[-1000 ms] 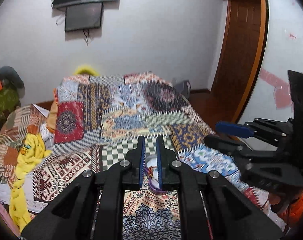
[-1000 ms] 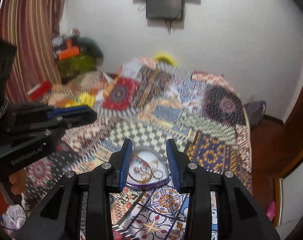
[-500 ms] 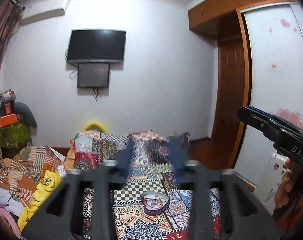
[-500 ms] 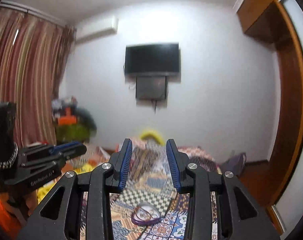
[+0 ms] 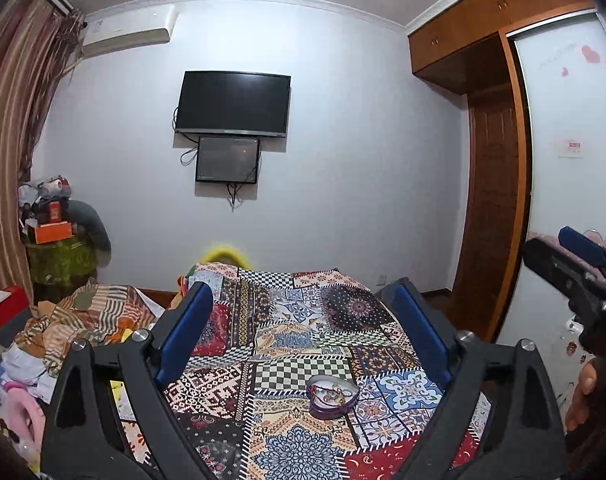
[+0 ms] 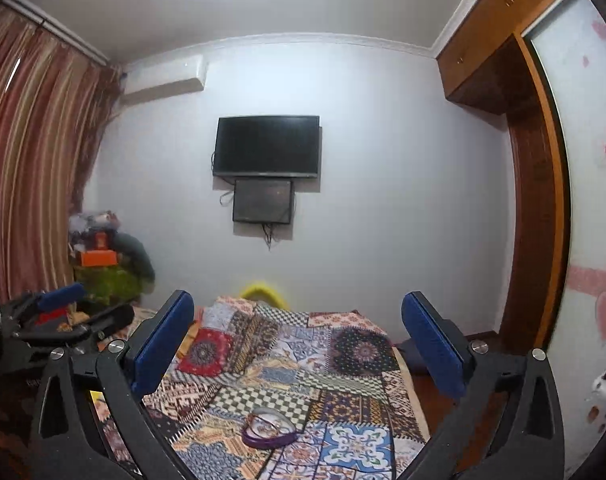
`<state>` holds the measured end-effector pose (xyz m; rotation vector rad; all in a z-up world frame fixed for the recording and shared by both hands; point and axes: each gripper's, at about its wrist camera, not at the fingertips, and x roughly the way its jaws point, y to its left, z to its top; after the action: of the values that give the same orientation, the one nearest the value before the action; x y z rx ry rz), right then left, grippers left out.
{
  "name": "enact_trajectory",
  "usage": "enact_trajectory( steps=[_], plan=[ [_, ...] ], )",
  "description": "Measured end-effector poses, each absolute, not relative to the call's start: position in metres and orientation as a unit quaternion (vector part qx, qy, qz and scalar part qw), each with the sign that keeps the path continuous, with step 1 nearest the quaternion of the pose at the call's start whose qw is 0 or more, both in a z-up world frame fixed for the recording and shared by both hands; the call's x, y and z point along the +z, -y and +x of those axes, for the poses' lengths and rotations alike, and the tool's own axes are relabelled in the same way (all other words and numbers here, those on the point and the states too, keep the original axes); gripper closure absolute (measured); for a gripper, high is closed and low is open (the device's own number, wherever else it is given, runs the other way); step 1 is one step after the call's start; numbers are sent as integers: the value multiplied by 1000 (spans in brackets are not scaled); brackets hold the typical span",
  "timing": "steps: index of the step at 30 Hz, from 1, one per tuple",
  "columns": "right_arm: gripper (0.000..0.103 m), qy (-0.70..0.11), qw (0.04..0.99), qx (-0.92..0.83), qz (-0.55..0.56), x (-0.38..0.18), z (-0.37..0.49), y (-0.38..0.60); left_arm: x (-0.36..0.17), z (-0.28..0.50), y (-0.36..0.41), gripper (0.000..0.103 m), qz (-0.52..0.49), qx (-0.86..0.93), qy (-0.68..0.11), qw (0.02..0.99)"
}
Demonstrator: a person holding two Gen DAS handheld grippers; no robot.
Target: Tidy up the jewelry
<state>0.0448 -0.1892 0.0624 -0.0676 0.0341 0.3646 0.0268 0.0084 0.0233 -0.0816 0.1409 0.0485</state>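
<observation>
Both jaws spread wide, nothing held. Left gripper [image 5: 305, 334] and right gripper [image 6: 299, 346] sit high above the box [image 5: 333, 396]. Box rests on the quilt [image 5: 303, 320], jewelry heaped inside. Next step, probably: drop straight onto the box, pinch one piece, avoid snagging tangled chains.

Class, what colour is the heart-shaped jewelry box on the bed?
Purple, with a pale inside; the jewelry box shows best in the left wrist view.
</observation>
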Motion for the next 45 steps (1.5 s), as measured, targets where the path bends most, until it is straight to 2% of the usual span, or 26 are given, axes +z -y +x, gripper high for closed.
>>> enact_trajectory(
  steps=[45],
  plan=[
    [0, -64, 980, 188, -30, 53, 38, 200, 12, 33, -4, 10, -43, 11, -91, 995]
  ],
)
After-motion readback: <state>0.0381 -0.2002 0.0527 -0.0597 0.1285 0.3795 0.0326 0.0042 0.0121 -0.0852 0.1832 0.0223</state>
